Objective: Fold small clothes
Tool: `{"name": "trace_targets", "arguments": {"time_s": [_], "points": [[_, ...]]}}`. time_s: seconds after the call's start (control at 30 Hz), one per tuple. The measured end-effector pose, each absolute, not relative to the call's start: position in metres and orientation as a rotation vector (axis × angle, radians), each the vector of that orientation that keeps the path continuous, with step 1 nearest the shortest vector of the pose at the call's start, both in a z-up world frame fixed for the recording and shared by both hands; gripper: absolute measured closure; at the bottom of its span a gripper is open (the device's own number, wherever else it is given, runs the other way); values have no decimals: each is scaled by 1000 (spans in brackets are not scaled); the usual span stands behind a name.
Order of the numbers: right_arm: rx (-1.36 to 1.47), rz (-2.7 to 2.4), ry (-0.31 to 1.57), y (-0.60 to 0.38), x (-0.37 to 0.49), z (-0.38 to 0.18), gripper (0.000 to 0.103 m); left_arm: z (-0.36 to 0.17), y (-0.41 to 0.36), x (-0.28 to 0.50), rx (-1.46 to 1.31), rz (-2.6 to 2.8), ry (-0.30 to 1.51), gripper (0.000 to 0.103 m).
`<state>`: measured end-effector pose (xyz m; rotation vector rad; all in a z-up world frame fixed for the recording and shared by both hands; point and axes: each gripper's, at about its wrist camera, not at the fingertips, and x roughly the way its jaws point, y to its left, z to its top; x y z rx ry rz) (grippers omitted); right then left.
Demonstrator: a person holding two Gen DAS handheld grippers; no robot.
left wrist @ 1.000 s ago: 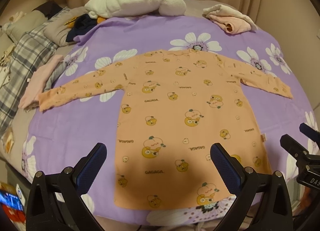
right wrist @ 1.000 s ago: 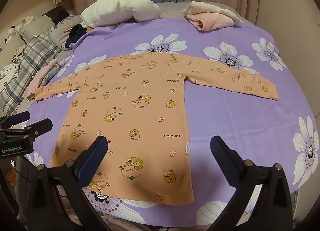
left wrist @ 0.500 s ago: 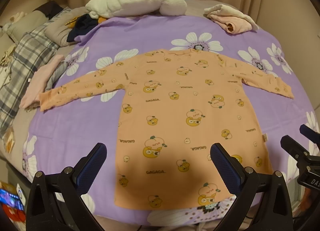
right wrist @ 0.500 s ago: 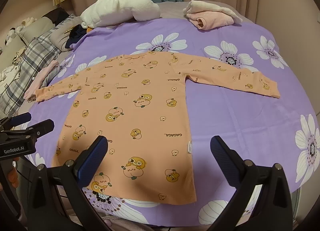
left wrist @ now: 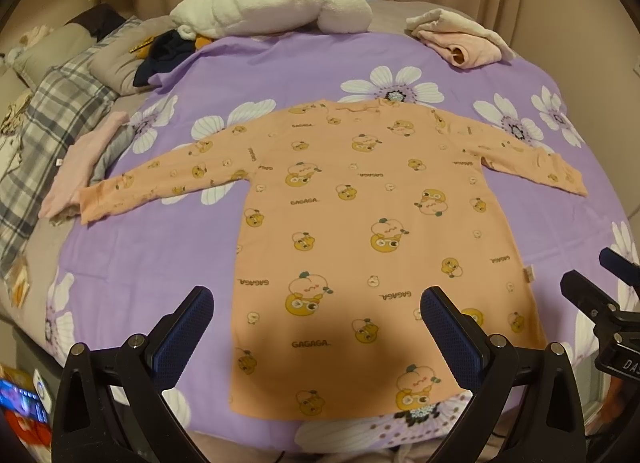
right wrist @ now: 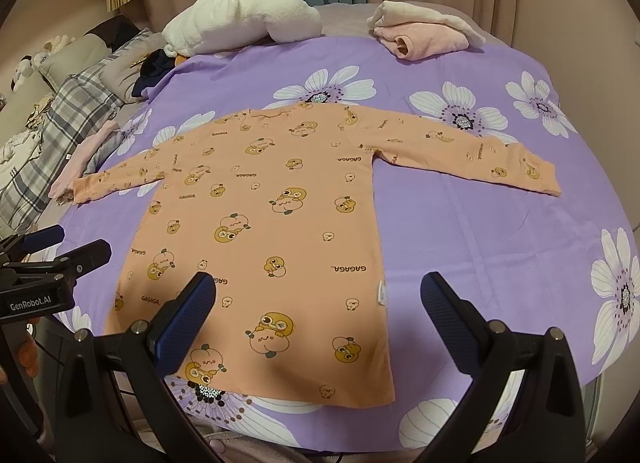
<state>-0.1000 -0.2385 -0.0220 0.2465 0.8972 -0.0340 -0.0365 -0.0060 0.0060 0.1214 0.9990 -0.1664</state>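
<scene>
1. My left gripper hangs above the near hem of the orange long-sleeved shirt; its jaws stand wide apart and hold nothing.
2. My right gripper hangs above the same hem, toward the shirt's right side seam; its jaws also stand wide apart and hold nothing.
3. In the left wrist view, my right gripper shows at 4 o'clock, at the frame edge. In the right wrist view, my left gripper shows at 9 o'clock, marked "GenRobot.AI".
4. The shirt lies flat and spread on the purple flowered bedsheet, collar at 12 o'clock, hem at 6 o'clock, with both sleeves stretched outward toward 9 and 3 o'clock.
5. The shirt carries a print of cartoon figures and the word "GAGAGA". A small tag sits on its right side seam.
6. A white fluffy blanket lies bunched at the far edge of the bed, at 12 o'clock.
7. A folded pink and cream garment lies at 1 o'clock, well apart from the shirt.
8. A plaid cloth lies off the sheet at 9 to 10 o'clock.
9. A pale pink garment lies just beside the left sleeve cuff; I cannot tell whether they touch.
</scene>
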Motion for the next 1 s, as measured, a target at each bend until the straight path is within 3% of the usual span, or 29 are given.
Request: {"name": "trace_targets", "arguments": {"time_s": [1.0], "points": [[256, -9, 900, -253, -96, -26, 0, -2, -7, -37, 109, -164, 1023, 1]]}}
